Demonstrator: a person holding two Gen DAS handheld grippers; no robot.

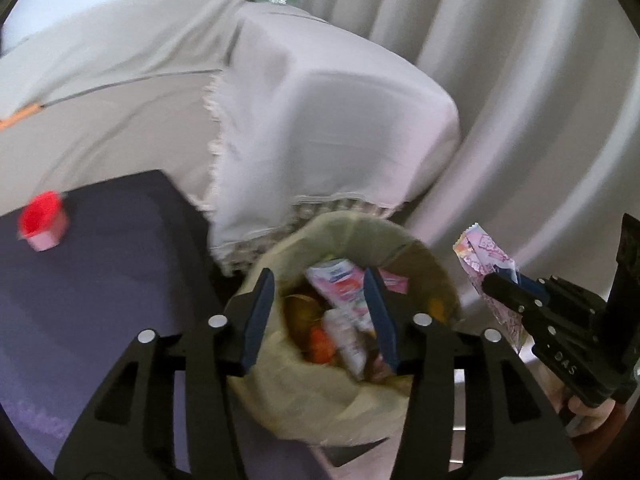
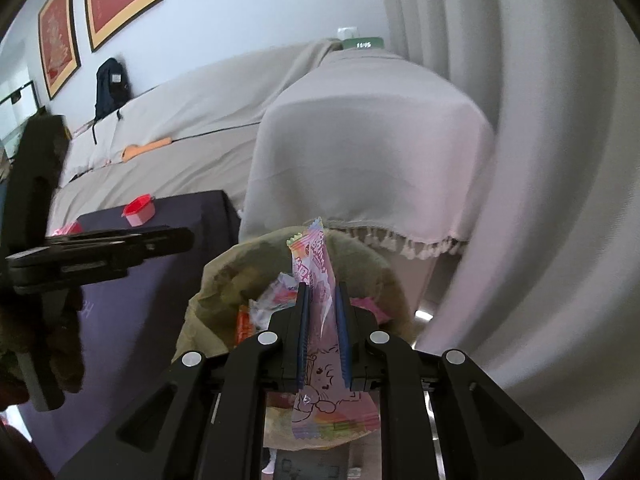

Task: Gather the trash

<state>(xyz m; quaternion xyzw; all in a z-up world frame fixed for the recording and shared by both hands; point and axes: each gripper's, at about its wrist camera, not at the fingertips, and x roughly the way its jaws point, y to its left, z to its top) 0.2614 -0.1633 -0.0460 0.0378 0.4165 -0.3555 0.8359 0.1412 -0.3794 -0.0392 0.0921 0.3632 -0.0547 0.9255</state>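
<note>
Pink wrapper [image 2: 320,320] in right tool [image 2: 322,292], trash bag [image 1: 424,256]

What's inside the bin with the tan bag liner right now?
Inside the tan-lined bin: a pink-and-white snack wrapper, a smaller whitish packet, and something orange. Whatever lies deeper is hidden by the bag folds and the trash on top.

Dark purple table [image 2: 160,280] carries 1 red-lidded pink container [image 2: 139,210] near its far edge.
</note>
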